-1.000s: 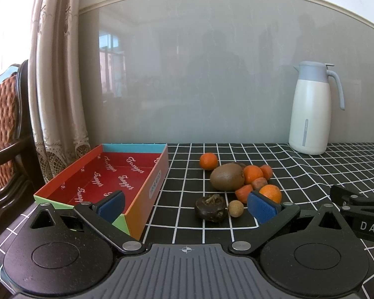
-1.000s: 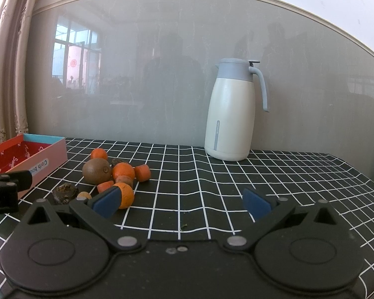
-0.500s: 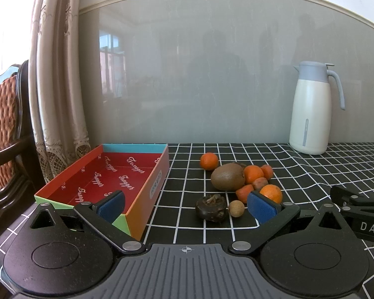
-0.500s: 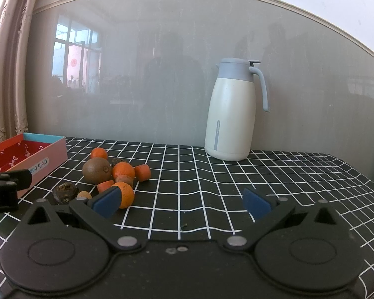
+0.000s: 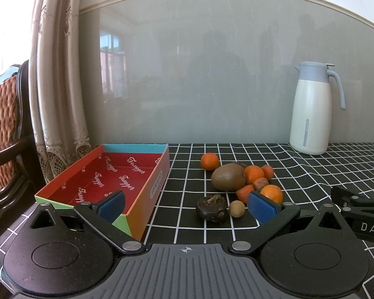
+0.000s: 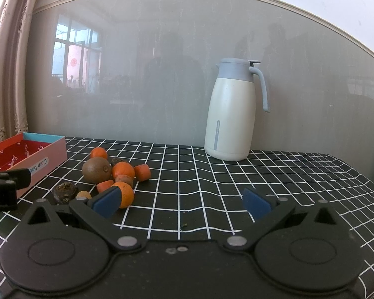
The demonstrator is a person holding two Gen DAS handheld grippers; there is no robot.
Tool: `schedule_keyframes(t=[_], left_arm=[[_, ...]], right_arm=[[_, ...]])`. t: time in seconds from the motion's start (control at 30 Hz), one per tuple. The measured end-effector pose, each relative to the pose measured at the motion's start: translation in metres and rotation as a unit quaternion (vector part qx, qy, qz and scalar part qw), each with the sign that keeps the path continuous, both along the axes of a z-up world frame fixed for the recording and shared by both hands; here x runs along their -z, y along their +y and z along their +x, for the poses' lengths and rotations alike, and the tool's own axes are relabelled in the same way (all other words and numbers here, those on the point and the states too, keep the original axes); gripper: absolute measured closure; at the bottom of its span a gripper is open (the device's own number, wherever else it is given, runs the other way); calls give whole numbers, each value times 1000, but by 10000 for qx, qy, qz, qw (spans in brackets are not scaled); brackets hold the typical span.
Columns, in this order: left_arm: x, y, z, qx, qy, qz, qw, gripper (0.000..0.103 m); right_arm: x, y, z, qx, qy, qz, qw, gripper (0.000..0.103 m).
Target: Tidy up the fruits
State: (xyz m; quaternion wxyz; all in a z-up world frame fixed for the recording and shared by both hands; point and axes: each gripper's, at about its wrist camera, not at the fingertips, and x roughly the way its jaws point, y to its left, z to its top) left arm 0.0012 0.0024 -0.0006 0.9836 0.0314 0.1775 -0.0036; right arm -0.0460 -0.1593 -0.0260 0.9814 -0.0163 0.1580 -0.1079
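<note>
A pile of fruit lies on the black checked tablecloth [image 5: 311, 169]: a brown kiwi [image 5: 228, 177], several small oranges, one of them [image 5: 209, 161] at the back, carrot-like orange pieces, a dark wrinkled fruit [image 5: 212, 208] and a small tan longan [image 5: 236, 208]. An open red box [image 5: 107, 174] stands to their left. My left gripper [image 5: 185, 205] is open, just short of the dark fruit, holding nothing. In the right wrist view the kiwi [image 6: 96, 170] and an orange [image 6: 126, 194] sit at the left. My right gripper [image 6: 180, 203] is open over bare cloth.
A white thermos jug [image 6: 233, 111] with a grey lid stands at the back against the glossy grey wall panel. A curtain [image 5: 59, 74] and a wooden chair [image 5: 5, 124] are left of the table. The table edge runs at the far right [image 6: 371, 182].
Both grippers have barely shifted; the fruit and box lie where they were.
</note>
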Motion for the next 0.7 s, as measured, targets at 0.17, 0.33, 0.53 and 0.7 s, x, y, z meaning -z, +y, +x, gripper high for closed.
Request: schedule_keyframes(t=[0.17,0.33,0.53,0.7], left_arm=[[0,0,0,-2,-1,3,10000,0],[-1,0,1,15,8,-5,10000,0],[-4,-13,16,129,-99,129,9998,0],[-9,-23,26,380,-229,29,9990,0]], right_arm=[[0,0,0,1,0,-2,10000,0],[0,-1,0,13,-8,-10,10000,0],[-2,-14,-2,259,-52,9,9997,0],[0,-31,-3,499,-31,67,9987,0]])
